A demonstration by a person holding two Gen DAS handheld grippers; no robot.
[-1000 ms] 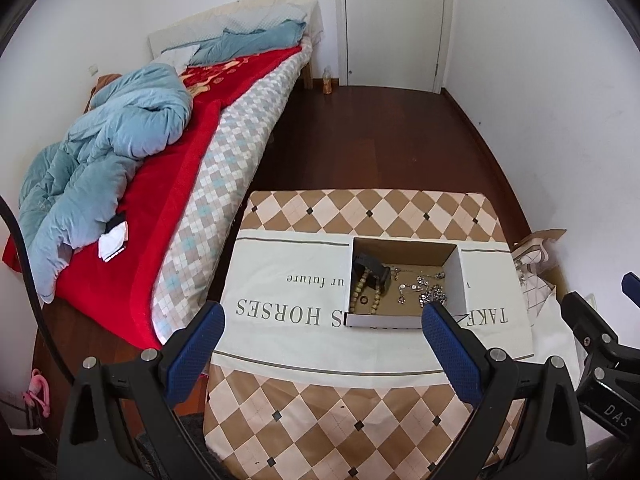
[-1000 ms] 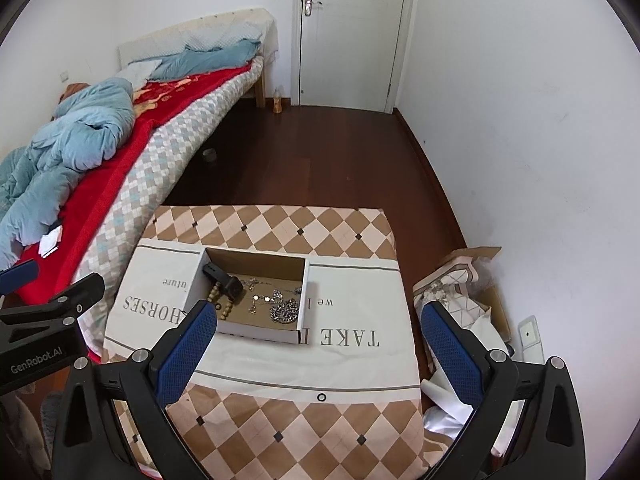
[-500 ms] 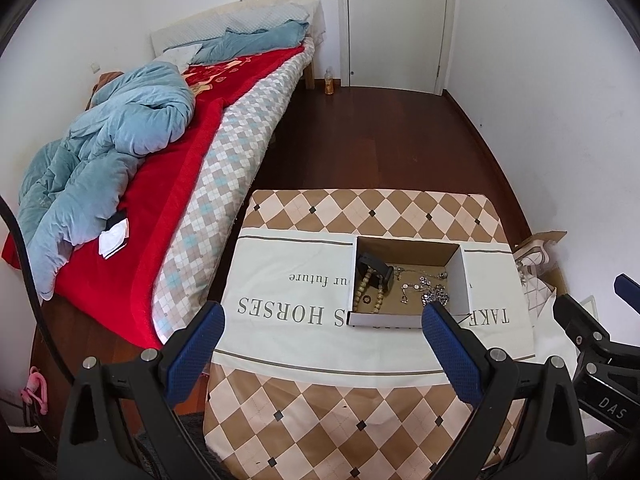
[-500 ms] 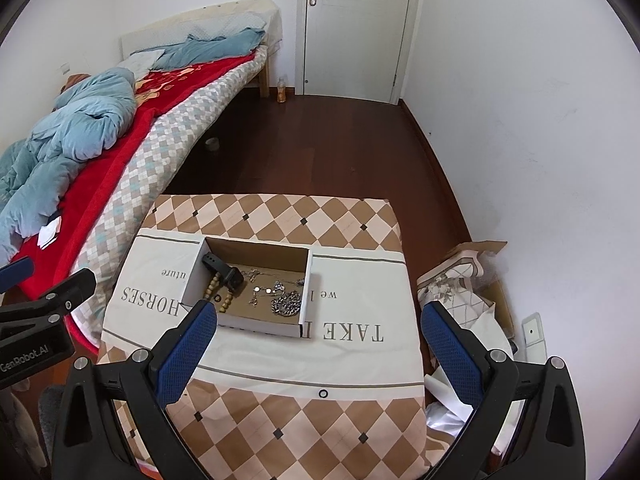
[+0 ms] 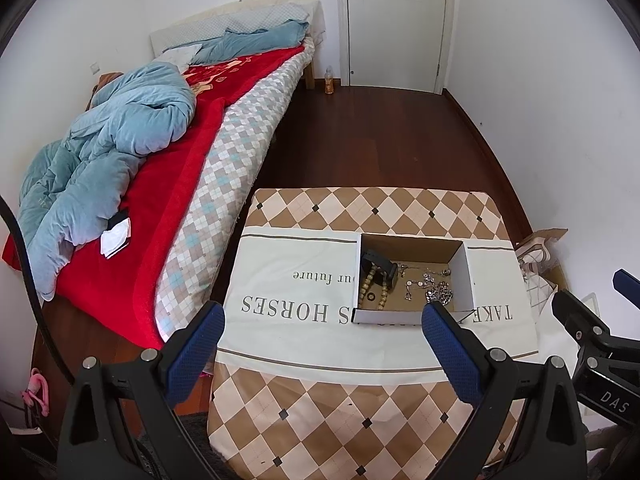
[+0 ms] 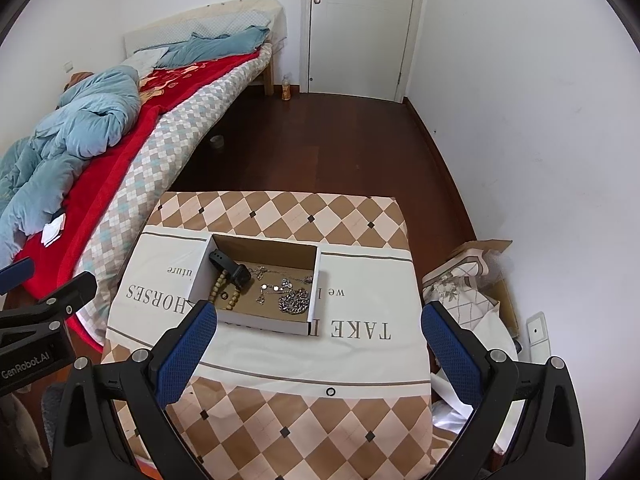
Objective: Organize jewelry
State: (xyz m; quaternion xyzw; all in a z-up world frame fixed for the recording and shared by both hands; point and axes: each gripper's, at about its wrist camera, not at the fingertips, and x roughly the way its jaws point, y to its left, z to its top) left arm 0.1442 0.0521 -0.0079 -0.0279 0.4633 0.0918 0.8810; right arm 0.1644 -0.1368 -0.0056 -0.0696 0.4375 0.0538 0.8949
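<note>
Lying beyond both wide-spread jaws, jewelry box (image 5: pixel 414 280) (image 6: pixel 260 284).

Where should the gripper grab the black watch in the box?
Probably from above, on the black watch at its strap, which leans up against the box's left wall, so it stands clear of the wooden beads. The walls block a sideways approach.

White walls, dark wood floor (image 5: pixel 384 136), bed (image 5: pixel 224 128), closed white door (image 6: pixel 360 24)
</note>
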